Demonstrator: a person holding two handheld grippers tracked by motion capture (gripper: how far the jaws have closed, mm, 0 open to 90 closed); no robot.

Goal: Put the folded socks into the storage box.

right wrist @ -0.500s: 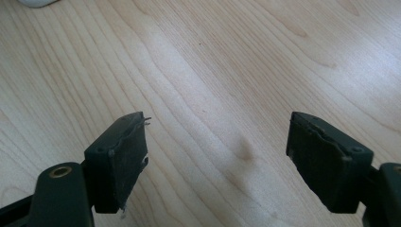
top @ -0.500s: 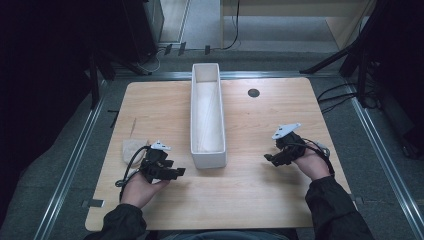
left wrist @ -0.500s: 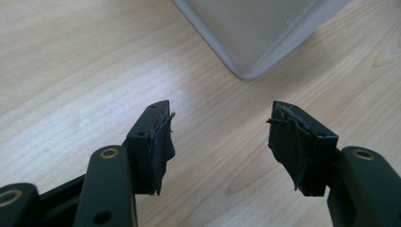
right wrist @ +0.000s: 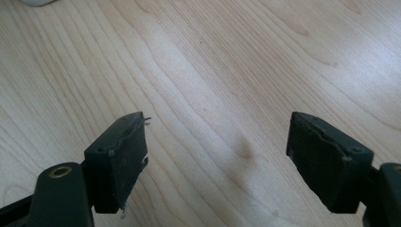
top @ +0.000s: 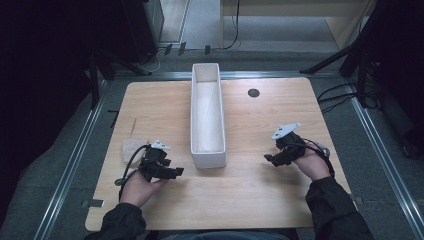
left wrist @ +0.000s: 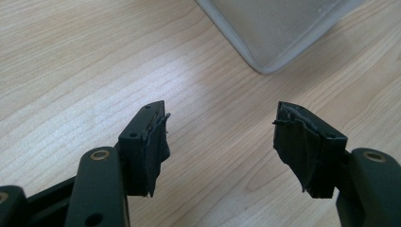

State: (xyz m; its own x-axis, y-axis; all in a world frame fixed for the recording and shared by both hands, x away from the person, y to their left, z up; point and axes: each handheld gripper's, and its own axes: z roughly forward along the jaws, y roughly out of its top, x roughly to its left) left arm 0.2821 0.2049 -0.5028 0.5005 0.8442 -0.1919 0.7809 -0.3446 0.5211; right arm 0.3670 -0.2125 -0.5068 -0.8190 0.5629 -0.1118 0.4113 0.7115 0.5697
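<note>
A long white bin stands lengthwise on the middle of the wooden table. My left gripper rests low over the table just left of the bin's near end and points right toward it. In the left gripper view its jaws stand open over bare wood, and the bin's rounded corner is just ahead. My right gripper is right of the bin's near end and points left. In the right gripper view its jaws are wide open with nothing between them.
A pale, flat, rounded thing lies on the table just left of my left hand. A small black hole sits in the tabletop at the back right. Metal rails and dark floor edge the table.
</note>
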